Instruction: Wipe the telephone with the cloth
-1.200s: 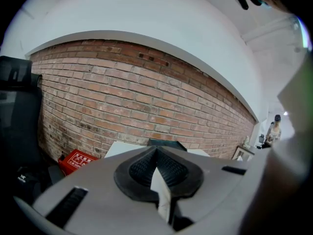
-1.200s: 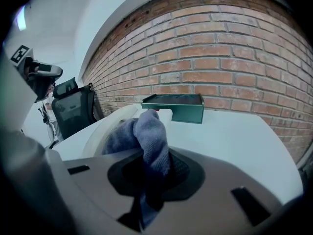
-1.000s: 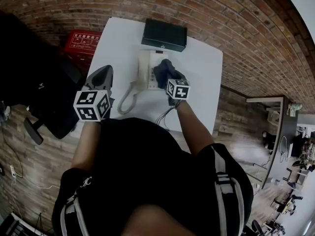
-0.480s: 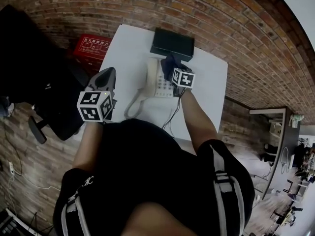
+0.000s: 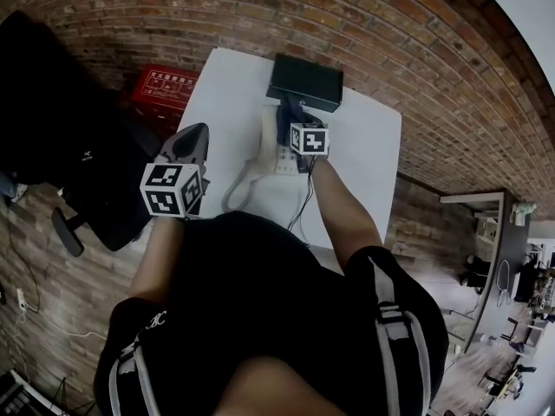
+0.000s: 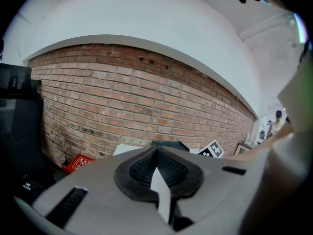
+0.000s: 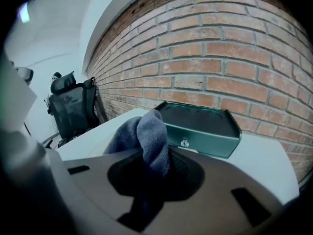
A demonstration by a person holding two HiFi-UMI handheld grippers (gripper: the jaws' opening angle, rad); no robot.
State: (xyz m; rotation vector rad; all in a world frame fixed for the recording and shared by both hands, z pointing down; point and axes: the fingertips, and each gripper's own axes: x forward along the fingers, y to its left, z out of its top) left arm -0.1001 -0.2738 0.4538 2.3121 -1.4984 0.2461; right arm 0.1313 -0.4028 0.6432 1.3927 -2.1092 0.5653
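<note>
Telephone (image 5: 276, 154), cream-coloured, near the far middle of the white table (image 5: 364, 146), just in front of a dark box (image 5: 305, 81) set against the brick wall; its coiled cord (image 5: 236, 187) trails back toward the person. Cloth (image 5: 290, 111), grey-blue, lies over the set's far end, though actual contact cannot be confirmed from above. It is pinched in the right gripper (image 7: 154, 154), whose jaws are clamped on a bunched fold, so that a loose lobe protrudes beyond the tips and can serve as the wiping face (the right gripper view shows this fold standing upright between the pads). This gripper points toward the wall, an attitude that probably lets strokes run along the set's length. Left gripper (image 6: 156, 150) hangs well apart, off the table's near-left edge, its jaws closed together on nothing. It appears parked there to stay clear of the strokes. Red crate (image 5: 163, 87) and black office chair (image 5: 95, 189) stand on the floor at left.
</note>
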